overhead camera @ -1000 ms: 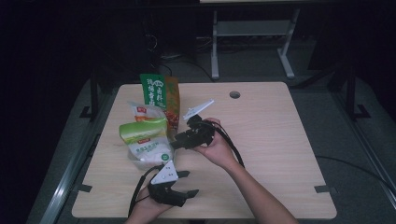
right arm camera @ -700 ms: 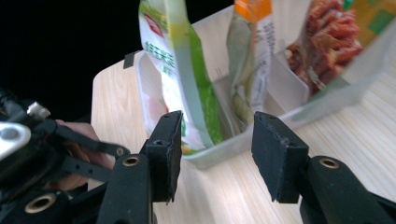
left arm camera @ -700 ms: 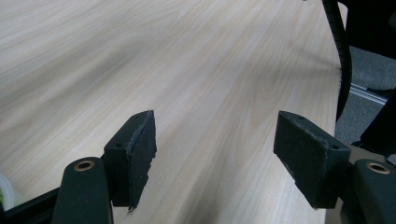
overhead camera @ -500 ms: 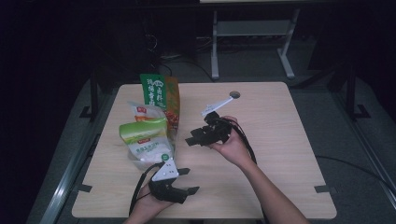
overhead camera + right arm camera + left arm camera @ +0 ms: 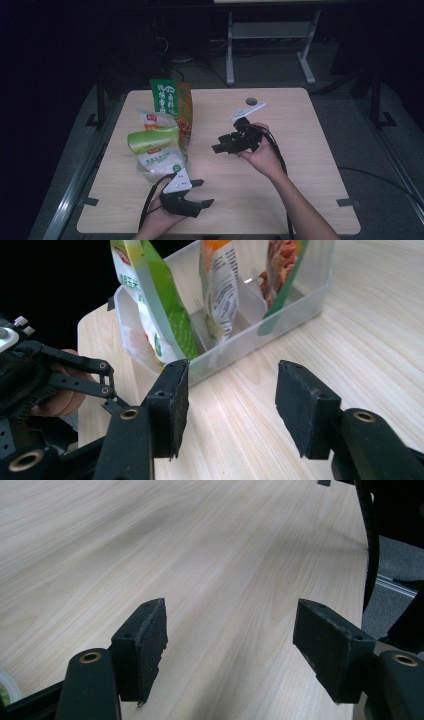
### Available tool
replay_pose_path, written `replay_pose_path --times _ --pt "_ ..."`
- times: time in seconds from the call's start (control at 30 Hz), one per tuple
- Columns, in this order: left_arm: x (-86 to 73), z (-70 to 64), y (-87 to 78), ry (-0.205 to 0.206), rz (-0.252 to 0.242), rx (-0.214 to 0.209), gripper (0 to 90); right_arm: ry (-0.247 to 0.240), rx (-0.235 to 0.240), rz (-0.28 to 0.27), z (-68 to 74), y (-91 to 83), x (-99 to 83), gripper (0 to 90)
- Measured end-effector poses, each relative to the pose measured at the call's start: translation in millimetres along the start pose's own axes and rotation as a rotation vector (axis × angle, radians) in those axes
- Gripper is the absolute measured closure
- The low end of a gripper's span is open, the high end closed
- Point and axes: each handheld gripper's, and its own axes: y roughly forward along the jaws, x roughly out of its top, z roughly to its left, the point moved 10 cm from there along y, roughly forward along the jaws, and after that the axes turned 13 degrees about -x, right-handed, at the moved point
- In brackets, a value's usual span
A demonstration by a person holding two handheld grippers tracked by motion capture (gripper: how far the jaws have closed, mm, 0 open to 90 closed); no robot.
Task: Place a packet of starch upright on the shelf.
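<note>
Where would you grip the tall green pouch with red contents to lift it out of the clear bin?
Pinch the tall green pouch by its flat top edge, from above: it stands upright in the clear plastic bin, top projecting above the rim, lower part walled in.

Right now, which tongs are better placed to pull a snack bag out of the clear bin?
Probably the right tongs: open and aimed at the clear bin and its green bag. The left tongs, also open, face bare table.

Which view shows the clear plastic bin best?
Right gripper view: the clear plastic bin sits close, walls and upright snack bags plain. High view has it mostly hidden behind the bags. Left gripper view catches a rim sliver at most.
</note>
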Motion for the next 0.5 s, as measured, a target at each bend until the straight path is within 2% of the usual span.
replay_pose_path --times 0.27,0.5 --pt "0.9 1.4 -1.8 0.008 -0.001 0.005 29.6 0.023 -0.017 0.002 -10.5 -10.2 -6.2 45.0" --pt "1.1 3.0 -3.3 -0.003 -0.006 0.007 29.5 0.029 -0.032 0.003 -16.5 -16.6 -9.6 44.6"
